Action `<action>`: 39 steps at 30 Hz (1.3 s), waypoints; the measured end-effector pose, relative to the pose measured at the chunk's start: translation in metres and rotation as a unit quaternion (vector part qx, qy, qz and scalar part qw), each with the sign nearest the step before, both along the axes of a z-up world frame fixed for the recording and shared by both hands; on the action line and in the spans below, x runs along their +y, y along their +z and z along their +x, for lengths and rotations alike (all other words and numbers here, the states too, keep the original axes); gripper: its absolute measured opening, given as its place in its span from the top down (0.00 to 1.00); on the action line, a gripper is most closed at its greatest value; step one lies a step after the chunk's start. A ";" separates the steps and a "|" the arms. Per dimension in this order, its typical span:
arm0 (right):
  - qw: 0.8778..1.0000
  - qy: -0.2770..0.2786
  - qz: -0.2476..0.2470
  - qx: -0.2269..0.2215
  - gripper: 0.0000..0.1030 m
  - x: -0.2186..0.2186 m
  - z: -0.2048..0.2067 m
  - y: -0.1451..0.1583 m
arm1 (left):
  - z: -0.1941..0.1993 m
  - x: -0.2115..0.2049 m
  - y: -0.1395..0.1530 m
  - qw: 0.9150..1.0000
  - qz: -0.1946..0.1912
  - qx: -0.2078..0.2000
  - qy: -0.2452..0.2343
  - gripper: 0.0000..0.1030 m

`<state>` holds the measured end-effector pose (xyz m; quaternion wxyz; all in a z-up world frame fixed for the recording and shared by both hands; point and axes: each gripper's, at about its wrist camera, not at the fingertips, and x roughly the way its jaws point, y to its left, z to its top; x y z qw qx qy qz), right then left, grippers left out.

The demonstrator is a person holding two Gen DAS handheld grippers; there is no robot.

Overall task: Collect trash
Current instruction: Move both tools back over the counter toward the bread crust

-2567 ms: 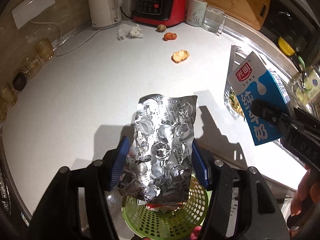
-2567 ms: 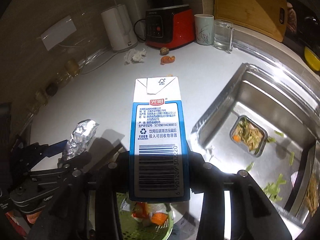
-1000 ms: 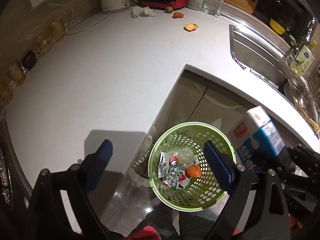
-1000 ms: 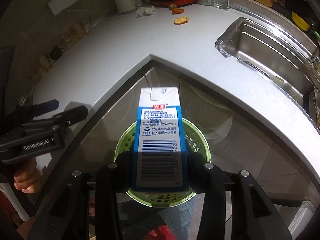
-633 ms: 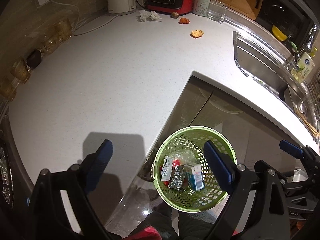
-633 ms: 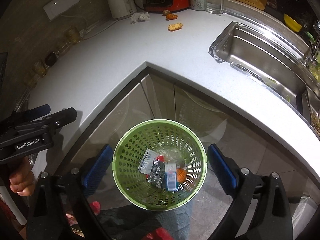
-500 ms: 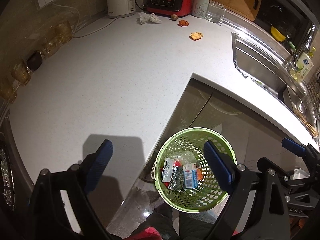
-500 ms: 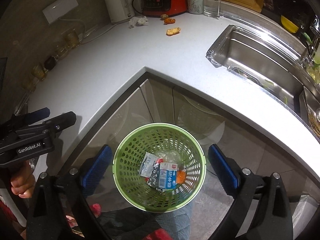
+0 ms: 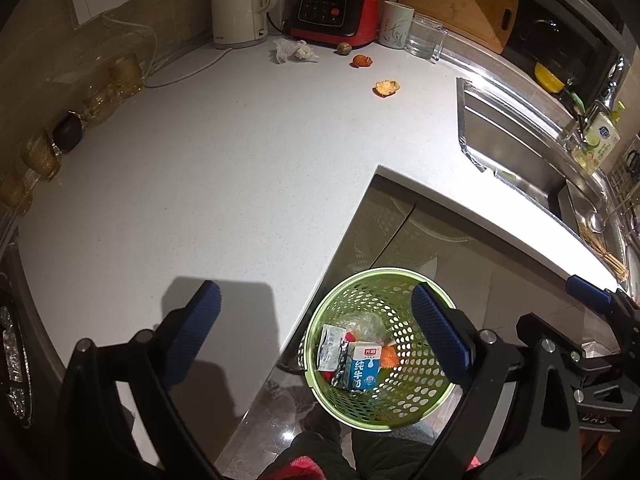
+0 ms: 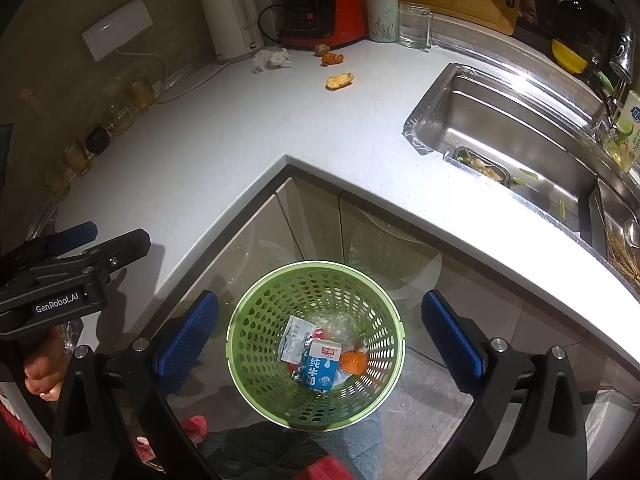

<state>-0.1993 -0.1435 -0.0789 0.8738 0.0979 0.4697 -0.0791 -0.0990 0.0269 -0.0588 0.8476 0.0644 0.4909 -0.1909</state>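
From my left wrist view, my left tongs [image 9: 316, 332] are spread wide with nothing between the pads, hanging half over the bench [image 9: 240, 160] corner and half over the green basket [image 9: 424, 404] on the floor. The milk carton [image 9: 363, 365] lies inside the basket on a foil pack [image 9: 339, 368], beside a white sachet [image 9: 330, 340] and something orange. Trash left on the bench sits far back: a crumpled tissue [image 9: 294, 50], 2 orange peels [image 9: 386, 87] and a small round fruit bit [image 9: 343, 47], all close to the red blender [image 9: 334, 14] and a glass [image 9: 425, 36]. My worry is the reach: wide tongs swung in there could knock the glass, and a thin peel could slip from the pads or get pushed along instead of lifted.

From my right wrist view, my right tongs [image 10: 320, 334] are equally released and empty, centred right over the basket [image 10: 240, 364]. This view shows what the left misses: the sink [image 10: 512, 128] floor with a food container [image 10: 486, 168] and green scraps [image 10: 528, 175], more to collect, wet and easy to drop. It also shows my left tongs [image 10: 116, 240] from the side. The left view alone shows the sink's tap end with a bottle [image 9: 598, 142].
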 end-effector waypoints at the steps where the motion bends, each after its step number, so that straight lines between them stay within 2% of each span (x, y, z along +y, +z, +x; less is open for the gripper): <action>1: 1.000 0.000 0.000 -0.001 0.03 -0.002 0.003 0.001 | 0.002 -0.001 0.000 1.000 -0.001 -0.001 0.000 0.11; 6: 1.000 0.005 0.009 -0.002 0.03 -0.016 0.023 0.002 | 0.020 -0.007 0.001 1.000 -0.004 0.003 0.009 0.11; 12: 1.000 0.014 0.013 -0.012 0.03 -0.050 0.072 0.002 | 0.056 -0.026 0.003 0.999 -0.003 -0.011 0.031 0.08; 18: 0.999 0.040 0.013 -0.029 0.03 -0.087 0.151 -0.001 | 0.103 -0.053 0.005 0.997 -0.009 -0.022 0.069 0.08; 23: 0.997 0.065 0.014 -0.033 0.03 -0.112 0.230 -0.016 | 0.142 -0.074 0.002 0.993 -0.004 -0.031 0.110 0.08; 31: 0.994 0.108 -0.009 -0.021 0.13 -0.124 0.325 -0.052 | 0.188 -0.095 -0.019 0.987 0.009 -0.016 0.158 0.08; 37: 0.991 0.129 -0.018 -0.013 0.18 -0.119 0.356 -0.069 | 0.210 -0.097 -0.030 0.983 0.010 -0.007 0.182 0.08; 39: 0.991 0.134 -0.023 -0.010 0.24 -0.117 0.361 -0.073 | 0.216 -0.096 -0.032 0.982 0.011 -0.005 0.188 0.08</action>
